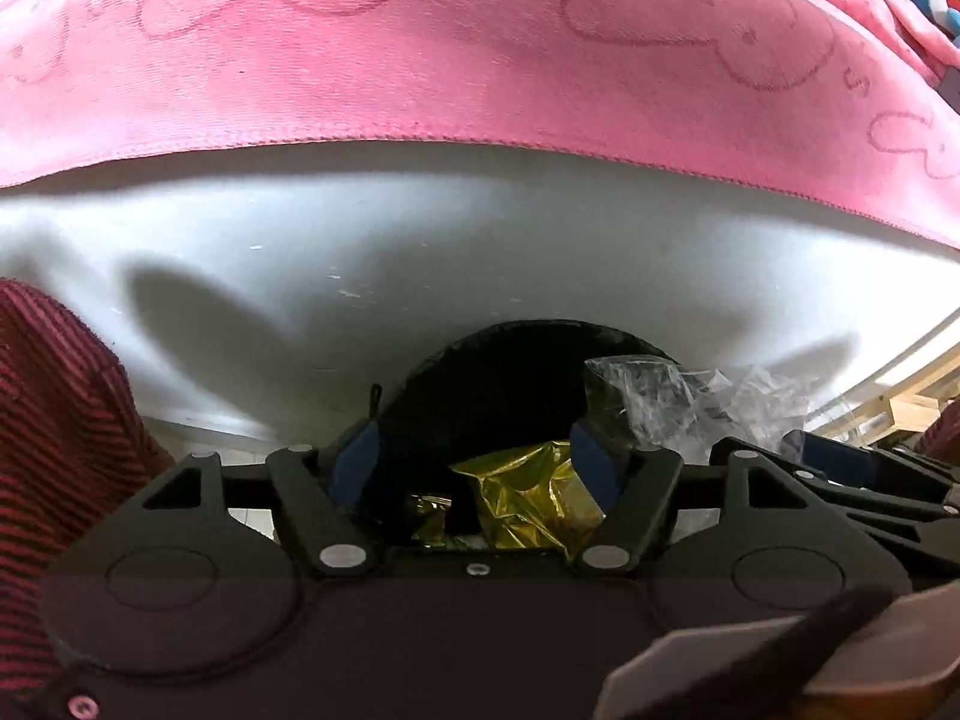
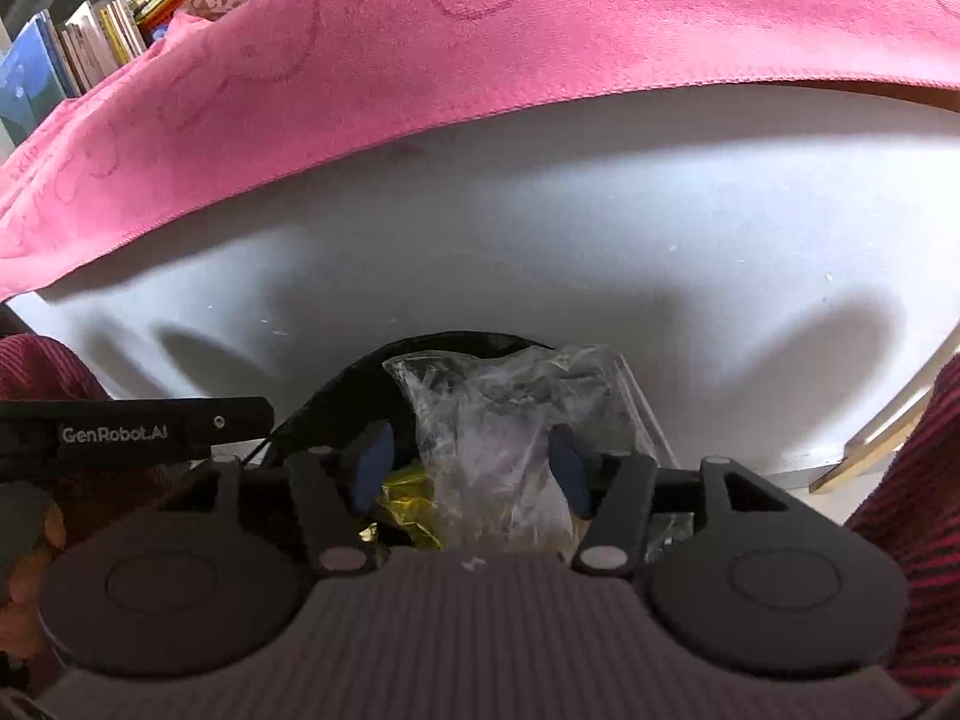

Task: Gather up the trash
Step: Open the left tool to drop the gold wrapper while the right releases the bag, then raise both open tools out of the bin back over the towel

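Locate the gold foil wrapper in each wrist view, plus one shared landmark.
Left wrist: gold foil wrapper low centre, between the open fingers.
Right wrist: gold foil wrapper low, left of centre, partly behind the clear plastic bag.
Shared landmark: pink towel edge across the top.

The gold wrapper (image 1: 528,498) looks like crinkled metallic foil, glossy and mirror-bright. The clear bag (image 2: 510,420) is thin transparent plastic, creased and shiny. The pink towel (image 1: 420,60) is soft matt cloth with a stitched hem and faint outlined patterns. The desk (image 1: 420,252) is smooth white, slightly scuffed. Both gripper bodies are matt black plastic with blue pads (image 1: 591,465) and small metal pins. The sleeve (image 1: 54,450) is ribbed knit, red and dark striped.
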`<state>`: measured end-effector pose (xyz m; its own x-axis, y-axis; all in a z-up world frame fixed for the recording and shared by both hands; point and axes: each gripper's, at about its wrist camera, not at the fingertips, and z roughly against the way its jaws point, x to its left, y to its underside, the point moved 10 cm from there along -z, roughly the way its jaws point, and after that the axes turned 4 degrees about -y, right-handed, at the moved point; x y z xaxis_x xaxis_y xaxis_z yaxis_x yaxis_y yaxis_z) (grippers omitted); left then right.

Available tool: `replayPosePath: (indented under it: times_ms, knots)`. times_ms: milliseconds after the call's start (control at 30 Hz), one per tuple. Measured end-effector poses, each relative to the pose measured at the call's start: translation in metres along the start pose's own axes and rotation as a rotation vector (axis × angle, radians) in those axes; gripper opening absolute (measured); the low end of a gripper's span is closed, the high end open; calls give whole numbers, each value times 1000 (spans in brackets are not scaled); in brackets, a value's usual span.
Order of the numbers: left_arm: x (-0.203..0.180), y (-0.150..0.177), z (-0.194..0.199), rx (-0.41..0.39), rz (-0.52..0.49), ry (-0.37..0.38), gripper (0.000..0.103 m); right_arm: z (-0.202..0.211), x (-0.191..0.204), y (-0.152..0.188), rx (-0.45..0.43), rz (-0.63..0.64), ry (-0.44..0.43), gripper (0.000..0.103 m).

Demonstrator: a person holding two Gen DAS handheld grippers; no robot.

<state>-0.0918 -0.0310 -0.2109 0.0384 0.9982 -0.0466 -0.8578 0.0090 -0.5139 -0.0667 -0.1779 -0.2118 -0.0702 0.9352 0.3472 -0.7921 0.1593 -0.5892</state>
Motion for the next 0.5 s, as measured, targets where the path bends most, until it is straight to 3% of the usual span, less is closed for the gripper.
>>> replayPosePath:
  times_ms: [300, 500]
  knots:
    - [4, 2, -3, -6, 6, -12, 74, 9, 11, 1, 6, 75, -69, 86]
    - [5, 2, -4, -4, 9, -12, 75, 21, 17, 0, 10, 134, -123, 88]
